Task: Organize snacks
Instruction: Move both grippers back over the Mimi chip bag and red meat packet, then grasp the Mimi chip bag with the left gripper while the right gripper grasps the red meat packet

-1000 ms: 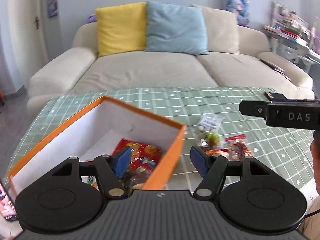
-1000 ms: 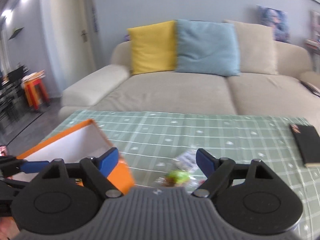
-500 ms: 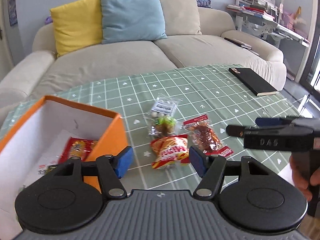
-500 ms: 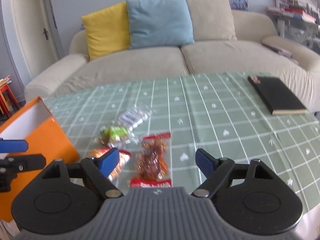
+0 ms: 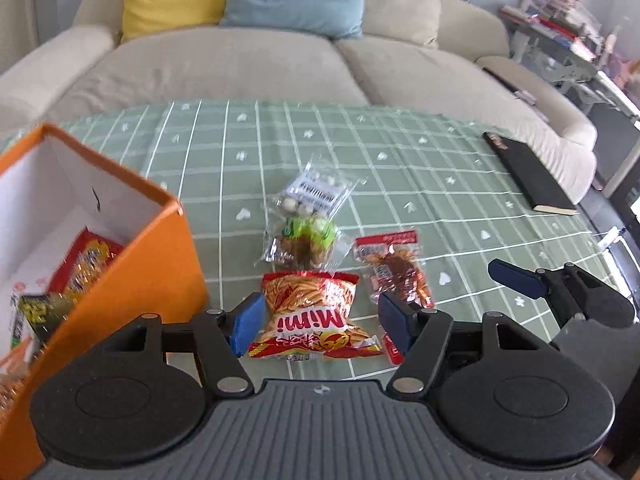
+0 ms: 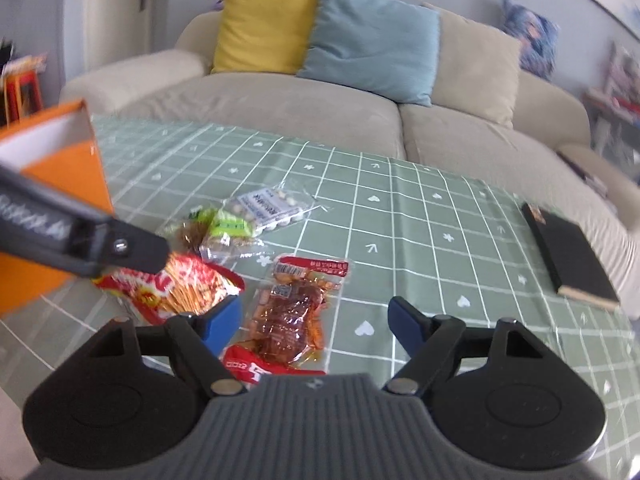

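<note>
Partly done, by the look of it: some snacks are already in the box, four packets are left on the table.

Nearest, low centre of the left wrist view, the left gripper (image 5: 319, 330) is held wide open with nothing gripped; the chip bag (image 5: 312, 320) is framed between its blue pads, and contact cannot be judged. Its dark finger is also seen crossing the left edge of the right wrist view. The right gripper (image 6: 314, 326) is likewise spread wide and empty, poised over the red meat packet (image 6: 294, 312), which lies nearer its left pad. In the left wrist view it shows at the right edge.

Just beyond the chip bag, mid-frame, a clear packet with green-wrapped sweets (image 5: 306, 238) is seen, and beyond that a clear packet of small white balls (image 5: 318, 194), the two overlapping. All four packets lie close together on the green checked tablecloth (image 5: 440, 184).

At the left edge, the orange box (image 5: 132, 280) stands open. Inside, a red and yellow packet (image 5: 86, 262) is seen against the white lining, with a dark green-yellow packet (image 5: 34, 312) in the lower corner; other contents are cut off by the frame.

Toward the right, well apart from the snacks, a black notebook (image 5: 528, 178) lies on the cloth. Farthest, along the top of the frame, a beige sofa (image 5: 240, 60) with cushions is noted.

Judged remaining: four packets to be boxed.
</note>
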`<state>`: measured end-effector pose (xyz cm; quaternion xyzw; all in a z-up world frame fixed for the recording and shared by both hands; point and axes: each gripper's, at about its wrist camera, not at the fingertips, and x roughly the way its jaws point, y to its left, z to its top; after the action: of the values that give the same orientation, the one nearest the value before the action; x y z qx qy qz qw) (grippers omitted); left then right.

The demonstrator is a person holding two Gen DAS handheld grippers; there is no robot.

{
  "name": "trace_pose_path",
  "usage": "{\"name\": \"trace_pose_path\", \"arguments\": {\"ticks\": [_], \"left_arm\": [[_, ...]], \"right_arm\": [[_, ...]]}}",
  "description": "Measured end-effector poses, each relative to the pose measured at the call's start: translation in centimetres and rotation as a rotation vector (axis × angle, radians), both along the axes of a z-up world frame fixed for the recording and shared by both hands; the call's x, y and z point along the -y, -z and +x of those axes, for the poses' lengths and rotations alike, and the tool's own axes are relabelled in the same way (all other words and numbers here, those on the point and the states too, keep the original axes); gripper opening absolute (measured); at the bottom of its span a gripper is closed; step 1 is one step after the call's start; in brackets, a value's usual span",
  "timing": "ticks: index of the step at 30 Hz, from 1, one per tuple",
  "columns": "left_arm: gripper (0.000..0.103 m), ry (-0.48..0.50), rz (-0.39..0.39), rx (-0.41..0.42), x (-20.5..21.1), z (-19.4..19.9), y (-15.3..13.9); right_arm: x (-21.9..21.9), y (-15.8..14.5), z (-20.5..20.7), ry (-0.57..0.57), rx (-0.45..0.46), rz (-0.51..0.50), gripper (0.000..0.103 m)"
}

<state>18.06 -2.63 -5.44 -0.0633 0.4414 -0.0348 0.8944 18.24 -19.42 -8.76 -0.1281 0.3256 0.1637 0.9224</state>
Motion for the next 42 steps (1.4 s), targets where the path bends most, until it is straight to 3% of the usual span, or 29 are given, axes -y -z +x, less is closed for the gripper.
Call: {"name": "trace_pose_path", "arguments": {"ticks": [6, 9, 15, 21, 35, 42], "left_arm": [[0.076, -0.01, 0.02, -0.062, 0.4, 1.5, 1.7], [0.078, -0.015, 0.023, -0.083, 0.4, 2.0, 2.4], [0.079, -0.017, 0.033, -0.119, 0.1, 2.5, 3.5], [0.079, -0.008, 0.023, -0.132, 0.1, 2.7, 4.3], [0.08, -0.009, -0.023, -0.153, -0.2, 2.8, 5.4], [0.068, 0.005, -0.014, -0.141, 0.0, 2.4, 5.3]], "right_arm": [[-0.9, 1.6, 0.8, -0.05, -0.054, -0.011, 0.078], [-0.8, 2.0, 1.4, -0.018, -0.067, -0.004, 0.076], [0.4, 2.3, 2.9, 0.035, -0.141, 0.103, 0.07], [-0.1, 3.4, 3.2, 0.029, -0.175, 0.098, 0.064], [-1.1, 4.0, 2.9, 0.0, -0.156, 0.047, 0.061], [-1.2, 3.7, 2.9, -0.001, -0.167, 0.023, 0.058]]}}
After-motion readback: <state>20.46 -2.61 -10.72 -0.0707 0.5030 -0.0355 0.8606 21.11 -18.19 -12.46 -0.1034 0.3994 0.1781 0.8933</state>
